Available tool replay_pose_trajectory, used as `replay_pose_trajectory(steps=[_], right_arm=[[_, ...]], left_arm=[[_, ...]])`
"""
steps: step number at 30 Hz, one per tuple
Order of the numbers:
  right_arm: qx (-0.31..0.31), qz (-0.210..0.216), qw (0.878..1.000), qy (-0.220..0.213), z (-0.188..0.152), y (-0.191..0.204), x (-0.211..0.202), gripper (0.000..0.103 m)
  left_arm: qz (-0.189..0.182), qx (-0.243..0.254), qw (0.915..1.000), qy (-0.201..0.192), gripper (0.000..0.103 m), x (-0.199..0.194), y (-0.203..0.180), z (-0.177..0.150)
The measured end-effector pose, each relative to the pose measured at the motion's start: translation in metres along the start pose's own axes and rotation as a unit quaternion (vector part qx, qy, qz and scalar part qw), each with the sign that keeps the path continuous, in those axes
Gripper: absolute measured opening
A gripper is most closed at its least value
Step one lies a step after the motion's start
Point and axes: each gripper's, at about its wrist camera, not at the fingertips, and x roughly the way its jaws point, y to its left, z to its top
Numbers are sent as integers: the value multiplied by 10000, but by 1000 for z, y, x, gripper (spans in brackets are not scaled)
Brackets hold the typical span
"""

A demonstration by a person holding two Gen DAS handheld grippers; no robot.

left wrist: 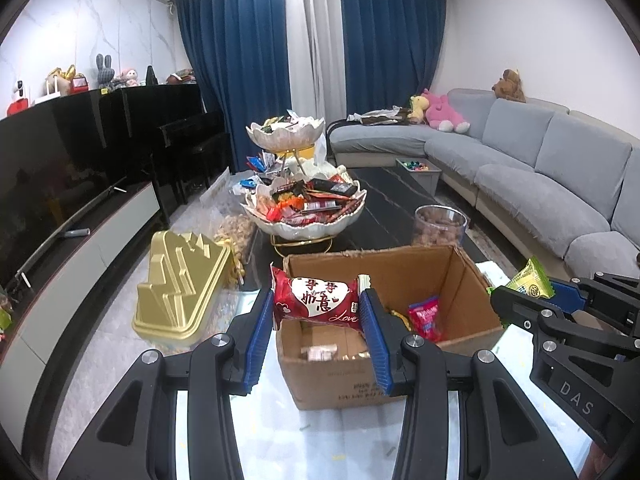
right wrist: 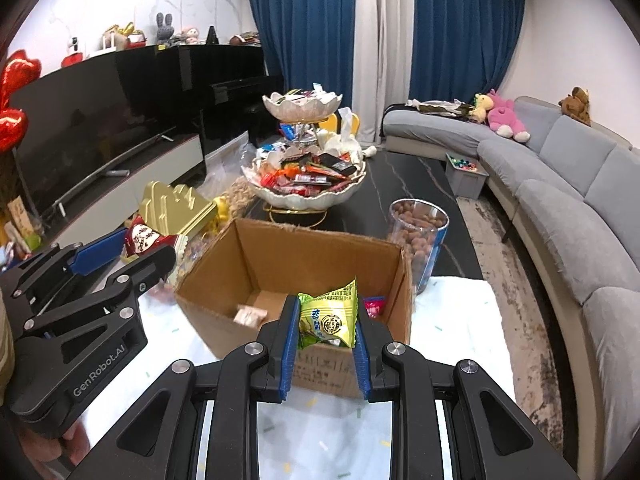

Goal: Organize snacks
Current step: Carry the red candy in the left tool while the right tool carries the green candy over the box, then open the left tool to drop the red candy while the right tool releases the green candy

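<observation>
My left gripper (left wrist: 316, 304) is shut on a red snack packet (left wrist: 314, 300) with a white heart, held above the near left rim of an open cardboard box (left wrist: 400, 268). My right gripper (right wrist: 327, 320) is shut on a green snack packet (right wrist: 328, 316), held above the near edge of the same box (right wrist: 304, 252). A few packets lie inside the box, one pink (left wrist: 426, 318). The right gripper also shows in the left wrist view (left wrist: 524, 284), and the left gripper in the right wrist view (right wrist: 140, 244). A two-tier snack bowl stand (left wrist: 308, 224) stands behind the box.
A gold mountain-shaped tin (left wrist: 180, 284) sits left of the box. A clear jar of nuts (right wrist: 418, 236) stands at the box's right rear. A grey bin (right wrist: 466, 178) sits by the grey sofa (right wrist: 560, 184). A TV and cabinet (left wrist: 60, 184) line the left.
</observation>
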Motion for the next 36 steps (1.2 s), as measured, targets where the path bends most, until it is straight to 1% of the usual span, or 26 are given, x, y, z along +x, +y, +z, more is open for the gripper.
replay_pose_trajectory(steps=[8, 17, 28, 36], right_arm=[[97, -157, 9998, -10, 17, -6, 13, 26], [252, -300, 9992, 72, 29, -12, 36, 26], [339, -406, 9983, 251, 30, -18, 68, 26], [360, -429, 9977, 390, 27, -21, 86, 26]], left_arm=[[-1, -40, 10000, 58, 43, 20, 3, 10], [14, -108, 9998, 169, 43, 50, 4, 14], [64, -137, 9990, 418, 43, 91, 5, 14], [46, -136, 9979, 636, 43, 112, 3, 7]])
